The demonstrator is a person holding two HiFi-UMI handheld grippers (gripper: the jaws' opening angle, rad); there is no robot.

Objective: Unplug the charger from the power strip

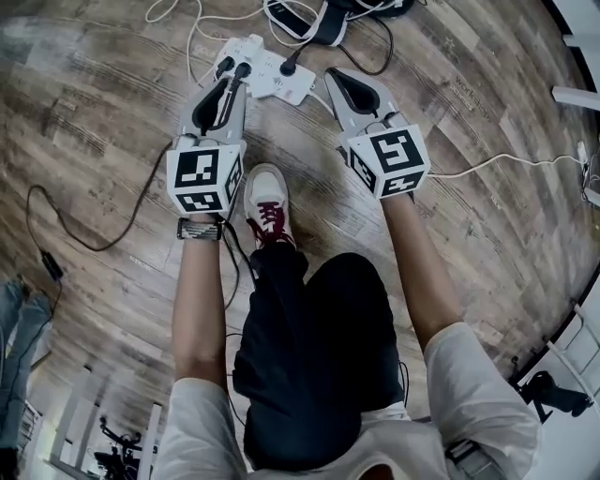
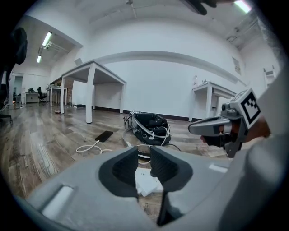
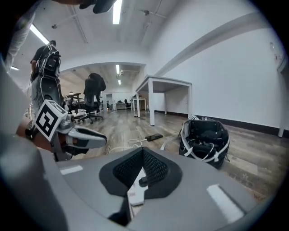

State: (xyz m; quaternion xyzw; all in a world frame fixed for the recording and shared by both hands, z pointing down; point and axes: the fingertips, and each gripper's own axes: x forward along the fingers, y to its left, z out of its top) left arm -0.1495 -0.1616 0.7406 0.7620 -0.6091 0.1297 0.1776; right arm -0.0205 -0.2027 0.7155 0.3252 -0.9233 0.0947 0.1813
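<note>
A white power strip [image 1: 272,73] lies on the wood floor with black plugs [image 1: 242,67] in it. Both grippers hang above the floor just short of it. My left gripper [image 1: 232,86] is over the strip's left end; its pads [image 2: 124,169] stand a narrow gap apart, and through the gap I see only the strip [image 2: 146,182]. A thin black cable runs from a plug along this gripper in the head view. My right gripper [image 1: 337,80] is by the strip's right end, its jaws meeting at the tips [image 3: 142,151], with the strip [image 3: 135,191] and a plug [image 3: 143,181] below.
A black bag [image 1: 328,19] with white cords sits just beyond the strip, with a dark phone [image 2: 104,135] on the floor near it. The person's shoe [image 1: 267,202] is right behind the grippers. Cables trail across the floor at left [image 1: 84,239] and right [image 1: 497,164]. White tables [image 2: 92,74] stand farther off.
</note>
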